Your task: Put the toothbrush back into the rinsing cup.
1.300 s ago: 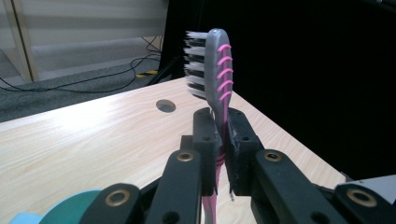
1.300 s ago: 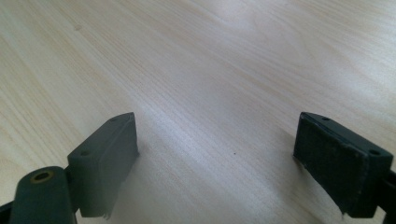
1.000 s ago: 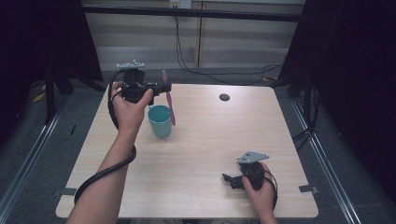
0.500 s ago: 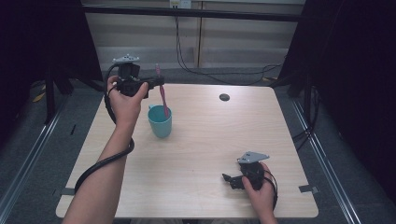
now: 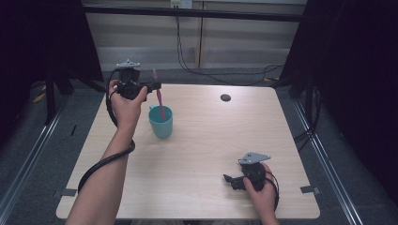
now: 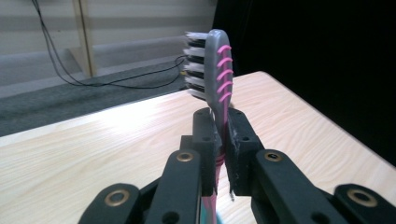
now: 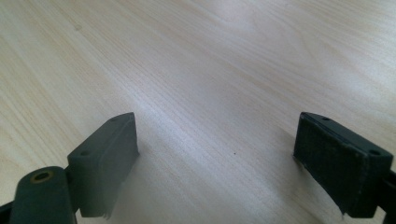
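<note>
My left forearm reaches up the bench's (image 5: 211,154) left side, hand raised toward eleven o'clock, and my left tongs (image 5: 155,86) point level toward three o'clock above the teal cup (image 5: 161,123). They are clamped tight on the pink toothbrush (image 5: 159,101), which hangs nearly upright, head up, its lower end inside the cup's mouth. My right hand (image 5: 260,187) rests on the bench at about five o'clock, well apart from the cup, with my right tongs (image 5: 228,180) lying low and aimed toward nine o'clock.

The left gripper view shows what the high view cannot: the pads pinch the toothbrush (image 6: 215,79) just below its head, with white bristles facing nine o'clock and pink ribs on the grey back. The right gripper view shows my right tongs (image 7: 215,163) spread wide, bare bench wood between them.

Against a second ago, my left hand has sunk and drawn toward nine o'clock, so the brush tip, then beside the cup's far rim, now dips into it. My right hand has kept still.
</note>
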`<state>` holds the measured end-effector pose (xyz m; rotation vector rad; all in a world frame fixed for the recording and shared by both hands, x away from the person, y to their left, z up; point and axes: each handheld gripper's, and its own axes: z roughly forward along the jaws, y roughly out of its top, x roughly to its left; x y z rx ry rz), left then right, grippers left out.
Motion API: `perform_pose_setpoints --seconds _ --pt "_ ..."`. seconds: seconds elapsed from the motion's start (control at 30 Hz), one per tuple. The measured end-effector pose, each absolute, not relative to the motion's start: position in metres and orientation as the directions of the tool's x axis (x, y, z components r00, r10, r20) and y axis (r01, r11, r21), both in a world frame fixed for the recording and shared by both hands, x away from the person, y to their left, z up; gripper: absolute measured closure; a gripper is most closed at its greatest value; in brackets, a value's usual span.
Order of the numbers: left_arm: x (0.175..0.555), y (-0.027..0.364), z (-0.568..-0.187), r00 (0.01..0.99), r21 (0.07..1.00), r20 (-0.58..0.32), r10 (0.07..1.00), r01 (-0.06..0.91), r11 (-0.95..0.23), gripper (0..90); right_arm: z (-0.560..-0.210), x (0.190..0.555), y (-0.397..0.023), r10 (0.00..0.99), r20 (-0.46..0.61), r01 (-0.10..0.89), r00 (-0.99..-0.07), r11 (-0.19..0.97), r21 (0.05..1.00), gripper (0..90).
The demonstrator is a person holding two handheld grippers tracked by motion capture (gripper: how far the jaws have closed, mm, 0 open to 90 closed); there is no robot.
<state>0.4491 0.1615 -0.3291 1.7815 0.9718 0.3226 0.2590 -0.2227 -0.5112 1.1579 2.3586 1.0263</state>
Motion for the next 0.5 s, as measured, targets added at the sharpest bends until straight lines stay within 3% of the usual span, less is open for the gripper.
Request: perform_pose_setpoints --seconds 0.5 --pt "0.447 0.167 -0.377 0.581 0.848 -0.217 0.785 0.51 -0.144 84.1 -0.511 0.259 -0.223 0.782 0.027 0.553 -0.623 0.416 0.722 13.1"
